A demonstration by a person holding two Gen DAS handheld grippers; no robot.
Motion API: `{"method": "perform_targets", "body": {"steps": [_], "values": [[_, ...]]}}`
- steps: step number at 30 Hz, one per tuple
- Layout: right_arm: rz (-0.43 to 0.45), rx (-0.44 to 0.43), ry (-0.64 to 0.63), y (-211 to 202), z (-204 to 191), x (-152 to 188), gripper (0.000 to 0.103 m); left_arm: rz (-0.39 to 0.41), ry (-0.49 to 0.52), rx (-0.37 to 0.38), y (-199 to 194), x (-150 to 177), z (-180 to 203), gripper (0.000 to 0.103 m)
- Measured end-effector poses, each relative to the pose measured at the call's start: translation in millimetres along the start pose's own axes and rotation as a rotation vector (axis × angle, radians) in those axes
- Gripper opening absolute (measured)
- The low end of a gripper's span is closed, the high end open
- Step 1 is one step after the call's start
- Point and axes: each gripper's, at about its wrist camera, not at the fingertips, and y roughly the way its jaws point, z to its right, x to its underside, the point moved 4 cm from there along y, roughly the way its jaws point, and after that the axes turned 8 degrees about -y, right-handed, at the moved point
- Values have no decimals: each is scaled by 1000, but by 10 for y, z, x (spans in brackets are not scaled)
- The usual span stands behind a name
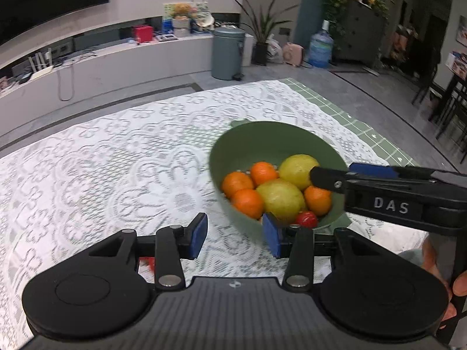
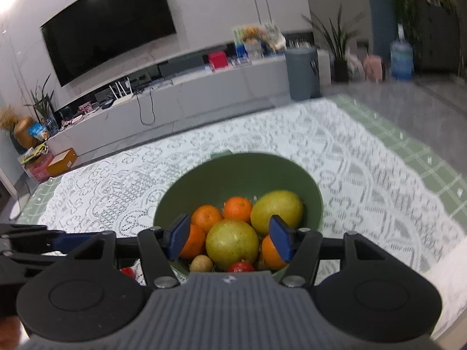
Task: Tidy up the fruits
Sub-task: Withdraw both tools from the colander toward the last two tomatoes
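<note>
The fruit sits gathered in a green bowl (image 2: 238, 175) on the lace-covered counter (image 1: 116, 160): oranges (image 2: 238, 208), two yellow-green fruits (image 2: 232, 243) and something small and red, apparently sorted already. Both the left gripper (image 1: 235, 237) and the right gripper (image 2: 232, 237) hover with fingers spread, pinching nothing. Beyond are a wall television (image 2: 108, 23), a bin and potted plants.

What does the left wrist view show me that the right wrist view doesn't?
Only the left wrist view shows the right gripper reaching over the green bowl, jaws open. Only the right wrist view shows a small brown fruit at the bowl's near edge, and the whole TV. Both show oranges, two yellow-green fruits, a red fruit and the lace tablecloth.
</note>
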Motion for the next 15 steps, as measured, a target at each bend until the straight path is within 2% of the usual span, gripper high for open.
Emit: {"method": "perform_targets", "body": {"steps": [4,9,15], "values": [[48,-38,-22,-74,-126,21,58,19,-16,-20,-129,68,-162,52],[47,-94,-21,-71,-278,66,58,43,-45,-37,-256,166,-401,52],[39,-129,-73,-45,-521,144,58,63,-111,-22,-296,296,-720,52]]}}
